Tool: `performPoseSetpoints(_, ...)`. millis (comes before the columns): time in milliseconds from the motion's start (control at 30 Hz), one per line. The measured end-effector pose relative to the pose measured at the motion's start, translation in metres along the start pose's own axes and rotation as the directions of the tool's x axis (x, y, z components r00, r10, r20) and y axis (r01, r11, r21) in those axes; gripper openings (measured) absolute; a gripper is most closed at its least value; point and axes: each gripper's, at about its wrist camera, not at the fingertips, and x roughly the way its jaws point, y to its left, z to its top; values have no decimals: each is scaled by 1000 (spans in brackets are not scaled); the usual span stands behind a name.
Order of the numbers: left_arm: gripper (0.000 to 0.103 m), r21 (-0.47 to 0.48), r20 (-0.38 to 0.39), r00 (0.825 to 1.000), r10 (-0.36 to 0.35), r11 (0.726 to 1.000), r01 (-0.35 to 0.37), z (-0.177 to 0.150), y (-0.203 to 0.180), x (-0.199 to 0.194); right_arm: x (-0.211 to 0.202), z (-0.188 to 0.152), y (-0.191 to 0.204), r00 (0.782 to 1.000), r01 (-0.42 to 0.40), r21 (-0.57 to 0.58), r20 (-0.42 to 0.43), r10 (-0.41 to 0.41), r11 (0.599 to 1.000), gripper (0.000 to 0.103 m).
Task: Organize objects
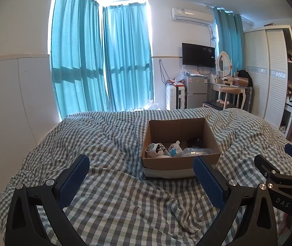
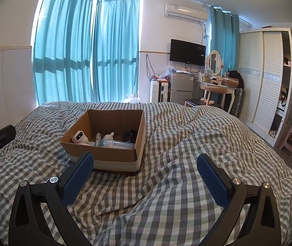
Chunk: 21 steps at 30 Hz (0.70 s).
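Box (image 1: 179, 162) ahead of left gripper (image 1: 141, 176)

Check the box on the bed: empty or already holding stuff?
Holding stuff. The open-topped box has a white toy robot, a small plush and a clear container on its floor. Both tools are open and carry nothing.

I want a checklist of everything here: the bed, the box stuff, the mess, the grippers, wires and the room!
Surface: checked quilt, rumpled, covering the bed.
Job's things: open cardboard box on the quilt, holding a white robot toy, a white plush and a clear plastic container; a dark item at the back, unclear.
Clutter: nothing seen loose on the quilt.
Grippers: left gripper and right gripper both open, empty, short of the box.
Cables: cords on the wall by the fridge.
Surroundings: teal curtains, TV, wardrobe.
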Motion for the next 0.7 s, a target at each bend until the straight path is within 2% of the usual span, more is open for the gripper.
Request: performPoseSetpoints(700,103,15,3,1000,-4,1000,4,-3,0,1,0,-1,4,1000,-4,-17,-1,4,1000,101)
